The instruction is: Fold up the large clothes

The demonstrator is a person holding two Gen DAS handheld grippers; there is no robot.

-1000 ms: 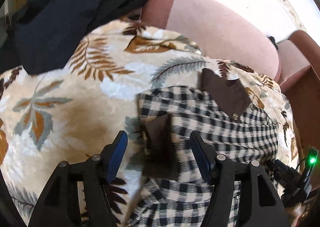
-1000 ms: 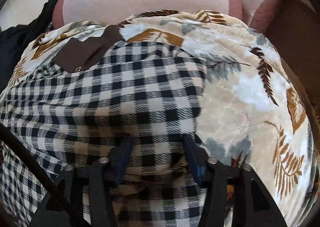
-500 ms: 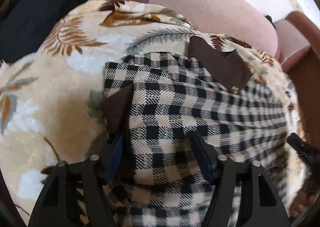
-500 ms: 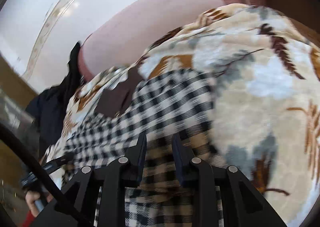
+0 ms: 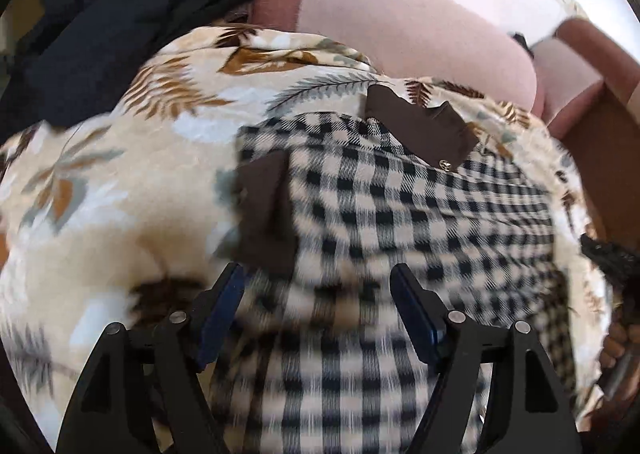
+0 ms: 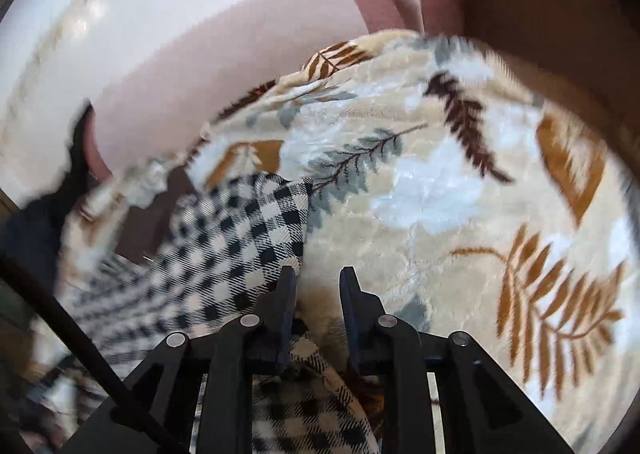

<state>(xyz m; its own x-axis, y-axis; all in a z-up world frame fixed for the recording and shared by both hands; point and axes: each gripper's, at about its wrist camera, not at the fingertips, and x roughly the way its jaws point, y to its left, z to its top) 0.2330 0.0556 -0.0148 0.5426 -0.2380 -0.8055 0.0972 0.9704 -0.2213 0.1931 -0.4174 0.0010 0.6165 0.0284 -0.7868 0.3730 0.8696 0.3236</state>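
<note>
- Left wrist view: the left gripper [image 5: 318, 294] hangs over a checked garment [image 5: 400, 221] spread on a leaf-patterned blanket [image 5: 120, 193], its jaws wide and opening, the checked cloth lying below the gap with neither pad pressing on it.
- Just ahead of the left finger lies a brown cuff [image 5: 266, 213] of the garment; farther ahead and to the right, a brown collar [image 5: 420, 129] with a small metal button.
- Beyond the blanket, ahead of the gripper, runs a pink sofa back [image 5: 400, 25]; a heap of dark clothing [image 5: 100, 45] sits far ahead to the left.
- Right wrist view: the right gripper [image 6: 316, 286] has its jaws narrow and closing, with checked cloth bunched low between the fingers; whether the pads pinch it cannot be told.
- From that gripper the garment [image 6: 224, 246] stretches ahead and left, a folded corner just ahead of the left finger; bare blanket [image 6: 460, 193] fills the right.
</note>
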